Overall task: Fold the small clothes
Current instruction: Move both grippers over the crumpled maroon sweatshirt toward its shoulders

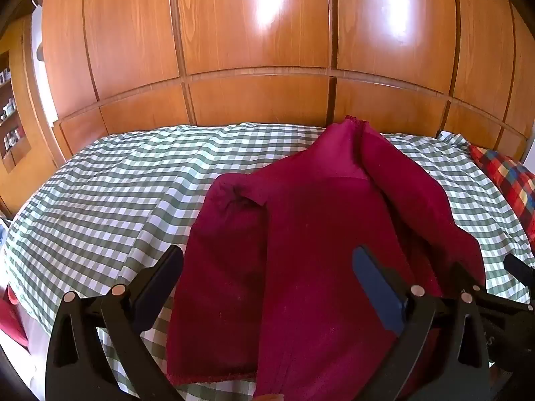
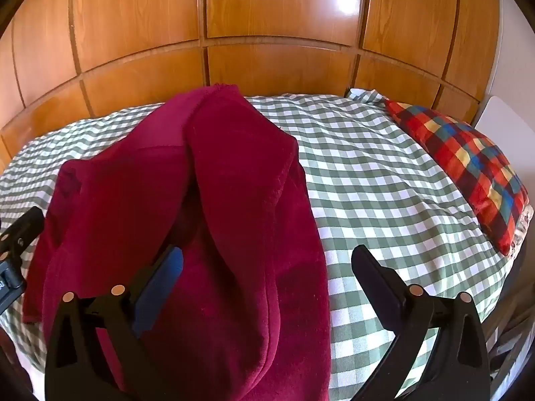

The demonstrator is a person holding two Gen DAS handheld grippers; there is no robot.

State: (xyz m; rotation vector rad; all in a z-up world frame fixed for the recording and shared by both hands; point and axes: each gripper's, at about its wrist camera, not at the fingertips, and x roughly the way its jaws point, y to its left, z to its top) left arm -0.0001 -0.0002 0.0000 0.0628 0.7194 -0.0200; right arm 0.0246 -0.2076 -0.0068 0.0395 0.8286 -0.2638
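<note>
A dark red fleece garment (image 1: pixel 301 250) lies on the green-and-white checked bed cover (image 1: pixel 100 200), folded lengthwise with one side lapped over the middle. It also shows in the right wrist view (image 2: pixel 217 217). My left gripper (image 1: pixel 267 260) is open, low over the garment's near end, its fingers to either side of the cloth. My right gripper (image 2: pixel 267 260) is open over the garment's right edge, its left finger (image 2: pixel 160 280) on the fleece and its right finger (image 2: pixel 378 277) over the bed cover. Neither holds cloth.
A wooden panelled wardrobe (image 1: pixel 254 67) runs along the far side of the bed. A red, blue and yellow checked pillow (image 2: pixel 468 167) lies at the bed's right end. Shelves with small items (image 1: pixel 10 117) stand at far left. Another red cloth (image 1: pixel 11 317) shows at the left edge.
</note>
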